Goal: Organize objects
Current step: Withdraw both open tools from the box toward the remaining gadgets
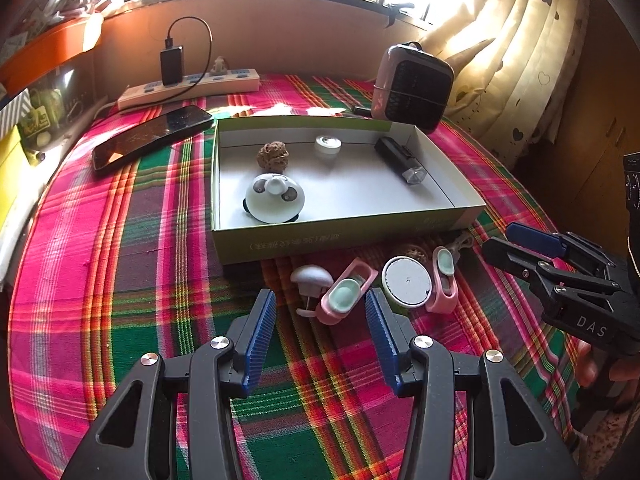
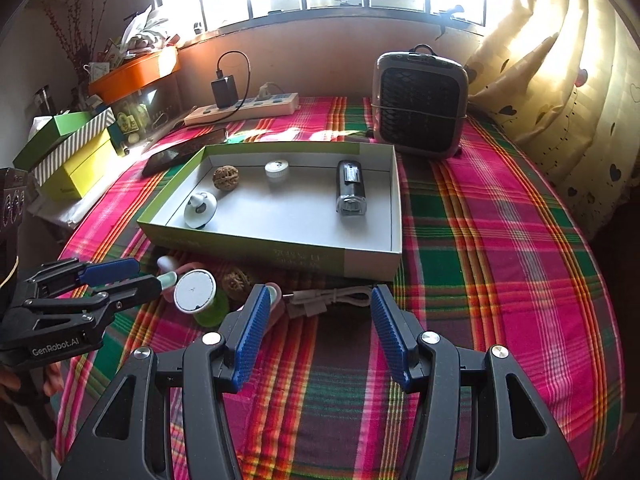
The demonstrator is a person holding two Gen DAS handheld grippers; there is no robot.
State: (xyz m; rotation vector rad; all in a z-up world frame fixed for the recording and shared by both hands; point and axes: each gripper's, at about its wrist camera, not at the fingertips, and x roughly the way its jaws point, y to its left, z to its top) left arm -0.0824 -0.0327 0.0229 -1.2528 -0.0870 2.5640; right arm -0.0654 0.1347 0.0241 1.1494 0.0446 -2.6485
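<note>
Open plaid tablecloth (image 2: 500, 240) is being left free right of the shallow cardboard box (image 2: 372, 264); its near wall is being crowded by small pink-and-white items (image 1: 348, 292) and a coiled grey cable (image 2: 332, 298).

Surface: table under a bright pink, green and orange plaid cloth (image 2: 500, 240) | centre: shallow open cardboard box (image 2: 372, 268) | far: white power strip (image 2: 256, 108), grey mesh-fronted fan (image 2: 420, 108) | far left: black phone (image 1: 148, 136) | near: pink clips (image 1: 344, 296), white-capped green tub (image 2: 200, 296), coiled white cable (image 2: 332, 296).
</note>
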